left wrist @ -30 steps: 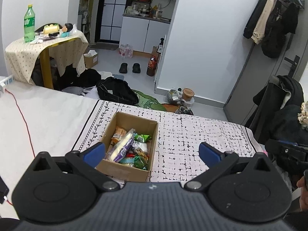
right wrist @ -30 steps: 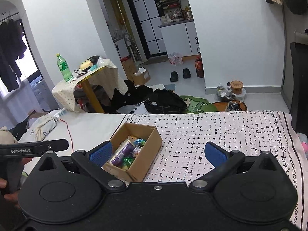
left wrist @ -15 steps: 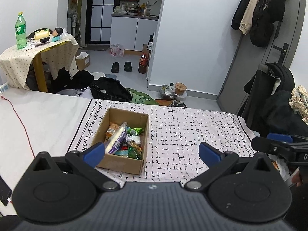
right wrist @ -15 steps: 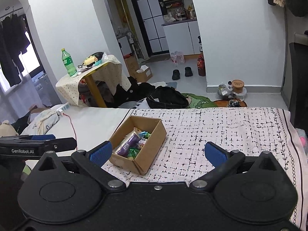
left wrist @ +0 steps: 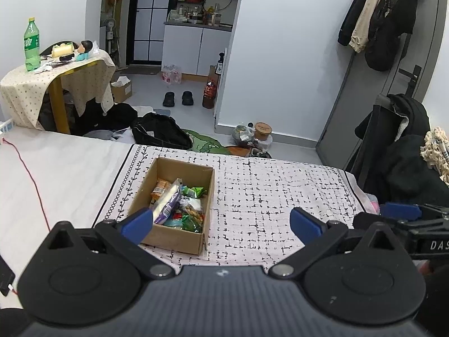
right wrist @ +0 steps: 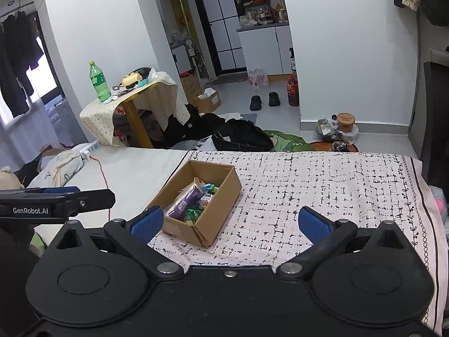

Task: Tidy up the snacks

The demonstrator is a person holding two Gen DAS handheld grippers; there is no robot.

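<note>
An open cardboard box [left wrist: 165, 236] stands on the patterned cloth [left wrist: 266, 196] and holds several snack packets, among them a long purple one [left wrist: 168, 206] and green ones [left wrist: 193, 191]. The box also shows in the right wrist view [right wrist: 221, 216], with the purple packet [right wrist: 186, 200] inside. My left gripper [left wrist: 221, 223] is open and empty, held above the near edge of the cloth, just right of the box. My right gripper [right wrist: 228, 221] is open and empty, near the box's front corner. Each gripper shows at the edge of the other's view.
The cloth covers the right part of a white surface [left wrist: 56, 174] with a red cable [left wrist: 31, 179]. Beyond lie a black bag [left wrist: 160, 133], a small draped table [left wrist: 56, 84] with a green bottle [left wrist: 31, 45], shoes, jars and hanging coats [left wrist: 378, 22].
Both grippers have drawn back and risen a little, so the box sits farther off and more centred. Both stay open and empty. The box and snacks have not moved.
</note>
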